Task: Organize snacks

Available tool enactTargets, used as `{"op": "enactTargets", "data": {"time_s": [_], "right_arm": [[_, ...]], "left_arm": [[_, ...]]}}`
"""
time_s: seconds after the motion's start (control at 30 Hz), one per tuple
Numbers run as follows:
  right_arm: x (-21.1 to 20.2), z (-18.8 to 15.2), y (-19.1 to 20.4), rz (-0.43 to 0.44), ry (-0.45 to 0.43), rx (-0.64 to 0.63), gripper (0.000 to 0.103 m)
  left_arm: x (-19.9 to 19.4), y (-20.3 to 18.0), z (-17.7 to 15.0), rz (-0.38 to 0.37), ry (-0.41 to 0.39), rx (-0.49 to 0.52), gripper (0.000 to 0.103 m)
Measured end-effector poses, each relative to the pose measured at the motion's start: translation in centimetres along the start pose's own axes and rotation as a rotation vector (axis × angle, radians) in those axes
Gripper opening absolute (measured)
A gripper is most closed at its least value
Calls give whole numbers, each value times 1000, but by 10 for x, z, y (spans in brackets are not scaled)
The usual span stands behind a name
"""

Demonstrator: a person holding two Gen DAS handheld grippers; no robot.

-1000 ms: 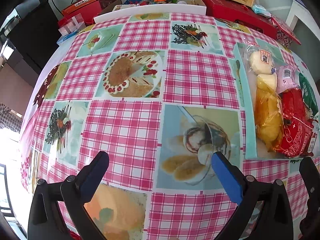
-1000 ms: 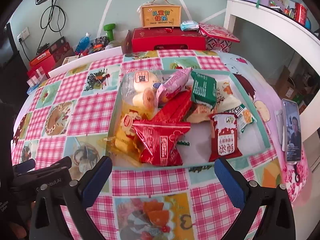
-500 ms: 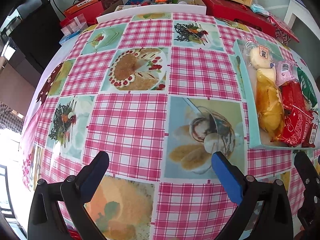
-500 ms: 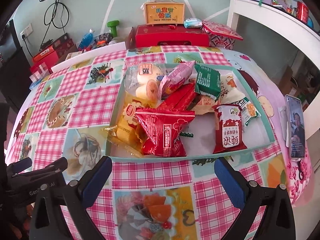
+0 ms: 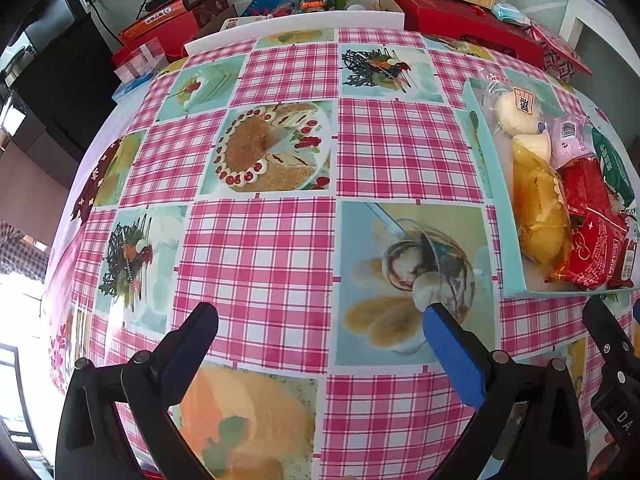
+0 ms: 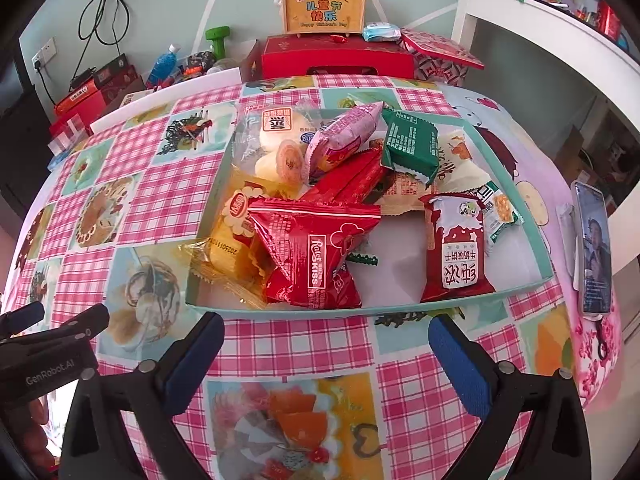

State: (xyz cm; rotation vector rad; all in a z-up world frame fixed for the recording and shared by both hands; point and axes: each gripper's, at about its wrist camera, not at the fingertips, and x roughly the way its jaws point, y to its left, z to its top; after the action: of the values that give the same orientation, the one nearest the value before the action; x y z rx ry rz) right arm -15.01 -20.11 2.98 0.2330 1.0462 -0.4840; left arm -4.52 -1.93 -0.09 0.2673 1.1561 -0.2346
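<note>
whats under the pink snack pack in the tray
The pink snack pack leans on a long red packet and against the clear bag of round cakes. Whatever lies deeper beneath it, including the tray floor, is covered.

The wooden box (image 6: 323,11) at the back wall carried "儿童节快乐" in coloured characters, with a small "Happy Children's Day" line beneath. In the tray, the big red packet (image 6: 316,252) read "Ruey KISS" down its front. The red-and-white pouch (image 6: 456,244) beside it bore large white characters, upside down from where I stood, seemingly "纯浓" over "牛奶味饼干". On the yellow wrapper (image 6: 228,236) a printed date code began "2025". The black left gripper body (image 6: 48,360) was stamped "GenRobot.AI". The bun's label stayed unreadable.
</note>
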Motion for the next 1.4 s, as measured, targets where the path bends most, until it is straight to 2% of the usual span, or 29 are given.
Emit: {"op": "enactTargets", "data": {"time_s": [1.4], "right_arm": [[10,-3,-7,-8,39,35,103]], "left_arm": [[10,-6,1,1,27,17,102]]}}
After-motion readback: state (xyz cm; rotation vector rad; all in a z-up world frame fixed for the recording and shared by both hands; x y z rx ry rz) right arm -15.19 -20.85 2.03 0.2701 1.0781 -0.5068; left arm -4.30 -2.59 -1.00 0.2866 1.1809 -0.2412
